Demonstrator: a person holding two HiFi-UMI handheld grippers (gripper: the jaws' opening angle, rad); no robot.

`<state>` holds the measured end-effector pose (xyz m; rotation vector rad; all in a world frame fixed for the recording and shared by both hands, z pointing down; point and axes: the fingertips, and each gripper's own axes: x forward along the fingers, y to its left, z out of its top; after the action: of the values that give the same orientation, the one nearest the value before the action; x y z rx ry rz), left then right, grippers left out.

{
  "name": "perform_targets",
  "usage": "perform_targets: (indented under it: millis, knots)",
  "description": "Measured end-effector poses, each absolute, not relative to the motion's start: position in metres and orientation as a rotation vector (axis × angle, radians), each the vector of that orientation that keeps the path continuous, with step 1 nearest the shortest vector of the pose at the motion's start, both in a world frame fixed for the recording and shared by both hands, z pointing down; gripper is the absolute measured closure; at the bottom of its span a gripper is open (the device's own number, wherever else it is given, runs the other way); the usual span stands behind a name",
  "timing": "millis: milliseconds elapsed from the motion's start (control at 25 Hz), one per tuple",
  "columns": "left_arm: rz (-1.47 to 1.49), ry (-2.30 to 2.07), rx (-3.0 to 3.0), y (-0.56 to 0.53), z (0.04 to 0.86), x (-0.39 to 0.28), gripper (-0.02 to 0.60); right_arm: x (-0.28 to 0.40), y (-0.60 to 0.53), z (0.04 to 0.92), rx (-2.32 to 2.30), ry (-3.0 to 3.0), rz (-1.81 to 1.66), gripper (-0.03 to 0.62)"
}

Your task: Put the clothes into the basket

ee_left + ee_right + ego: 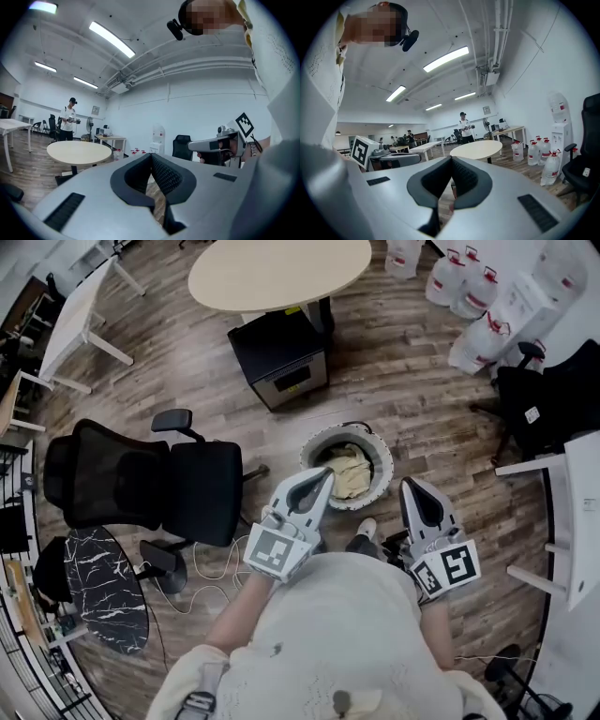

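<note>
A round white basket stands on the wood floor just ahead of me, with beige clothes lying inside it. My left gripper hovers over the basket's near left rim, jaws together and holding nothing; in its own view the left gripper points level across the room. To the right of the basket my right gripper is raised, also shut and empty. The right gripper looks toward a round table in its own view. No cloth shows between either pair of pads.
A black office chair sits left of the basket. Beyond it a black cabinet stands under a round beige table. Water jugs line the far right. Another black chair and a white desk are on the right.
</note>
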<state>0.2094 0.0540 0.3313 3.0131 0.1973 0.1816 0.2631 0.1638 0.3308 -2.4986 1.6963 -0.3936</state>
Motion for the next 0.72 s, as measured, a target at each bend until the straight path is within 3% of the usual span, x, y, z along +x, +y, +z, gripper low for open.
perform_targets:
  millis: [720]
  knots:
    - [0.152,0.118,3.029,0.034,0.311,0.185,0.561,0.248,0.153,0.310,-2.482,1.751,-0.347,0.588]
